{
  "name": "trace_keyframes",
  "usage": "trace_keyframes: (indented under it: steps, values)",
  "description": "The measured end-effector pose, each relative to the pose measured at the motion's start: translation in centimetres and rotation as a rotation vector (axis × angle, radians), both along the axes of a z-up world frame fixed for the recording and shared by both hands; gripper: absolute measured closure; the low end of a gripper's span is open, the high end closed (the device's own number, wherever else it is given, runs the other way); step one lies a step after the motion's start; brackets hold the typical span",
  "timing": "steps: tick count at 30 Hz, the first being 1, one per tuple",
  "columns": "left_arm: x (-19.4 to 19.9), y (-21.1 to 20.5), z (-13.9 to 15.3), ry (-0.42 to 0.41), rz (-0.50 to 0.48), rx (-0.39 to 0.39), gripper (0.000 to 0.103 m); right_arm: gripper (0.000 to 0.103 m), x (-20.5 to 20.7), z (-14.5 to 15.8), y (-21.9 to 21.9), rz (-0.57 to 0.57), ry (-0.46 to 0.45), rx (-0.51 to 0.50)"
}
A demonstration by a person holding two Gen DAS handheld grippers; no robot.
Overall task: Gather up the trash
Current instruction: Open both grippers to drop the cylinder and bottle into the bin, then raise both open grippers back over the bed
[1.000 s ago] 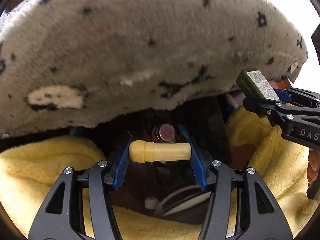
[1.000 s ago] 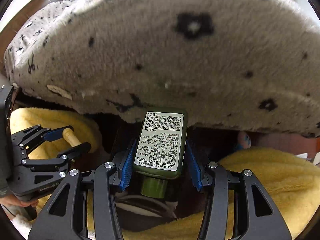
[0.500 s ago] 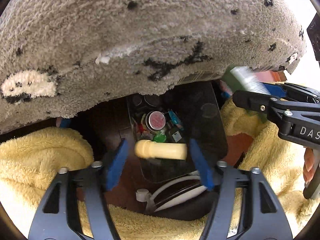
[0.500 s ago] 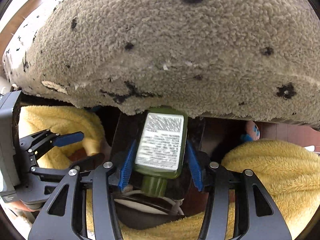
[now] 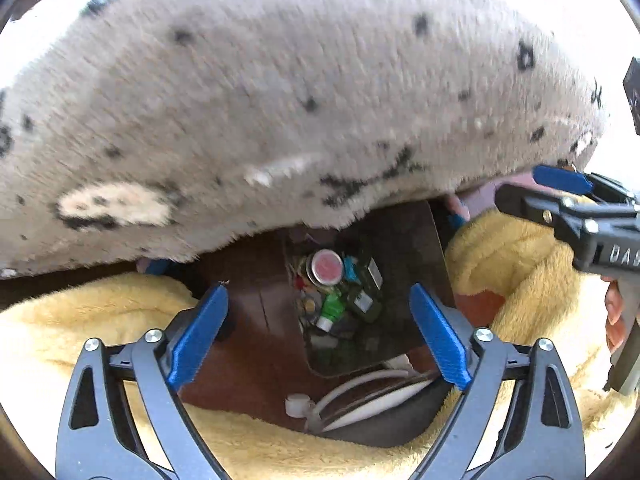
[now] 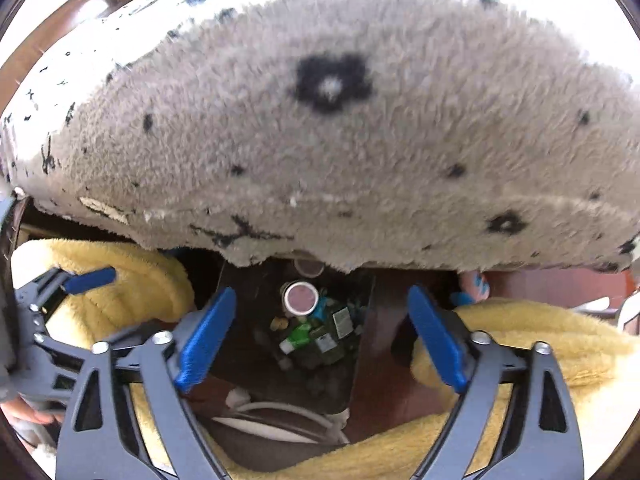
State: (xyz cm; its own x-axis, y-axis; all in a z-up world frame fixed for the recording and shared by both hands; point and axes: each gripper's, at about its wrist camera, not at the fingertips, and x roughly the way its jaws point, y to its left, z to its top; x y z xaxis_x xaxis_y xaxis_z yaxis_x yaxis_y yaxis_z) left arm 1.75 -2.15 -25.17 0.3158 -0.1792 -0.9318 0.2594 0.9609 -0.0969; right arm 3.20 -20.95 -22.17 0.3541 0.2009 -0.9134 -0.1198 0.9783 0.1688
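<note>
My left gripper (image 5: 318, 290) hangs over a dark bin (image 5: 404, 240); its jaws are opening and nothing is between the blue pads. My right gripper (image 6: 320, 292) is above the same bin (image 6: 250, 280), jaws also opening, with nothing between them. Trash lies in the bin: a round tin with a pink lid (image 5: 325, 267) (image 6: 301, 298), a small green bottle (image 5: 332, 308) (image 6: 298, 336) and a dark green bottle with a white label (image 5: 366, 292) (image 6: 340, 322). A small cream piece (image 6: 279, 323) shows beside them.
A grey fleece cushion with black marks (image 5: 280, 100) (image 6: 340, 140) overhangs the bin's far side. Yellow blanket (image 5: 80, 320) (image 6: 540, 340) lies on both sides. A white cable on a dark round object (image 5: 380, 400) sits just in front of the bin. A hand (image 5: 612, 316) holds the other gripper.
The cream cylinder has left the left jaws and the dark green bottle the right jaws; both pairs have spread wide and the items are now down in the bin.
</note>
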Motion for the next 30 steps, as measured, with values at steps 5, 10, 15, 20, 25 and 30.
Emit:
trace_keyframes:
  steps: [5, 10, 15, 20, 25, 30]
  values:
    - [0.3, 0.9, 3.1, -0.096, 0.037, 0.021, 0.011, 0.01, 0.2, 2.1, 0.7, 0.044, -0.087, -0.043]
    - [0.8, 1.9, 6.5, -0.191, 0.063, -0.002, 0.011, 0.01, 0.3, 5.3, -0.5, 0.011, -0.192, -0.04]
    - [2.0, 2.6, 9.7, -0.277, 0.078, -0.011, 0.011, 0.01, 1.6, 8.7, -1.9, -0.027, -0.285, -0.031]
    - [3.8, 2.9, 12.4, -0.336, 0.088, -0.002, 0.011, 0.01, 3.6, 11.9, -3.2, -0.051, -0.365, -0.033]
    - [6.4, 3.7, 14.4, -0.381, 0.099, -0.003, 0.011, 0.01, 6.4, 14.3, -3.9, -0.075, -0.425, -0.062]
    - [10.5, 4.1, 15.7, -0.414, 0.115, 0.016, 0.011, 0.01, 10.3, 15.3, -4.3, -0.094, -0.432, -0.083]
